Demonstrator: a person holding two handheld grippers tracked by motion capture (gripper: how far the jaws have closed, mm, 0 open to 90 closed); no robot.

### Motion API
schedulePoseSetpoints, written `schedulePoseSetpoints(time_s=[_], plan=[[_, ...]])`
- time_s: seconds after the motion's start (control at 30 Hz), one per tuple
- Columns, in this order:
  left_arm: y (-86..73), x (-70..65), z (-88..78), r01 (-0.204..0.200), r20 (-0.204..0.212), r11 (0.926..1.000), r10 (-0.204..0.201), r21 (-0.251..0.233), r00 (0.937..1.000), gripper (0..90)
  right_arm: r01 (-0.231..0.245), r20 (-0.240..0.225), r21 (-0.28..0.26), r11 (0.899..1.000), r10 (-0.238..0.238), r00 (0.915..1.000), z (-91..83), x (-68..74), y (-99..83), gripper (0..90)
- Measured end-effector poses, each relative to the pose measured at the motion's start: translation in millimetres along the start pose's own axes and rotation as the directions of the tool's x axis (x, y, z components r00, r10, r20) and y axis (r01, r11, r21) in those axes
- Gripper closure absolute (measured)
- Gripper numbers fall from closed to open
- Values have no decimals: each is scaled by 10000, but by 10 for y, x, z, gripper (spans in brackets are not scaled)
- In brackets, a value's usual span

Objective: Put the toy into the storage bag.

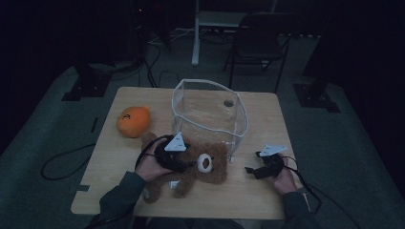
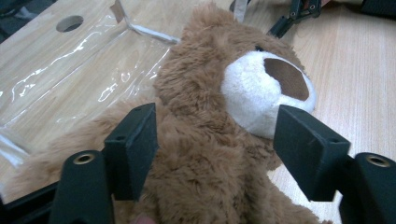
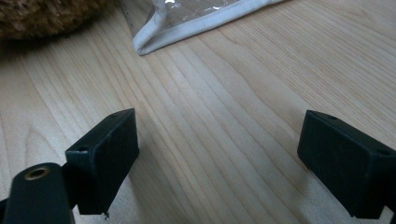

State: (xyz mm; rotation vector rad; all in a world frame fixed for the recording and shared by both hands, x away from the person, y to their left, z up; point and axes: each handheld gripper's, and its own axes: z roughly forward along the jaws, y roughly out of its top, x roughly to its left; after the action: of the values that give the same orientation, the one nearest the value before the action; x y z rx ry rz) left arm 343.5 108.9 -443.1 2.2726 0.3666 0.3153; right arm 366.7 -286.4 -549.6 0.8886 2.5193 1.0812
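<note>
Left claw (image 2: 215, 140) jaws apart astride the bear (image 2: 210, 154), fur between, pads not pressing. Right claw (image 3: 219, 154) wide open over bare worktop (image 3: 224, 93), holding nothing. Beyond the bear: clear bag (image 1: 210, 112). High view adds orange plush (image 1: 133, 121), far left.

An orange plush toy (image 1: 133, 121) is seen on the wooden tabletop (image 1: 248, 191), up and to the left of the left tongs (image 1: 188, 164), well apart from them. A dark folding chair (image 1: 258, 40) is placed on the floor far beyond both tongs, past the tabletop's far edge.
</note>
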Motion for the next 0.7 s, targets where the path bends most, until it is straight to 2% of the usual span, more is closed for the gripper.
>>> schedulePoseSetpoints(time_s=[0.17,0.3,0.47,0.5,0.57,0.6,0.63,0.7], plan=[[51,-62,71,-313,376,9995,312,29,9988,282,-10,11,-1,10000,10,10000,0,1,-1,118],[134,-113,179,-815,446,9963,802,271,9958,248,0,21,2,10000,0,10000,0,1,-1,118],[207,-136,343,-965,812,9943,927,442,9924,194,-16,20,-1,10000,16,10000,-1,2,-1,118],[210,-139,383,-1003,906,9936,953,526,9913,184,-15,21,-2,10000,15,10000,0,2,-1,118],[187,-131,500,-1099,1144,9887,982,1017,9886,149,-9,15,0,10000,9,10000,-1,1,-1,118],[161,-116,577,-1234,1124,9827,1083,1380,9878,129,-4,18,1,10000,4,10000,-1,1,-1,118],[148,-108,610,-1297,1059,9804,1147,1481,9877,107,1,17,4,10000,-1,10000,-1,1,-1,118],[144,-72,638,-1132,1068,9826,980,1474,9894,103,-20,31,5,10000,20,10000,-2,3,-2,118]])
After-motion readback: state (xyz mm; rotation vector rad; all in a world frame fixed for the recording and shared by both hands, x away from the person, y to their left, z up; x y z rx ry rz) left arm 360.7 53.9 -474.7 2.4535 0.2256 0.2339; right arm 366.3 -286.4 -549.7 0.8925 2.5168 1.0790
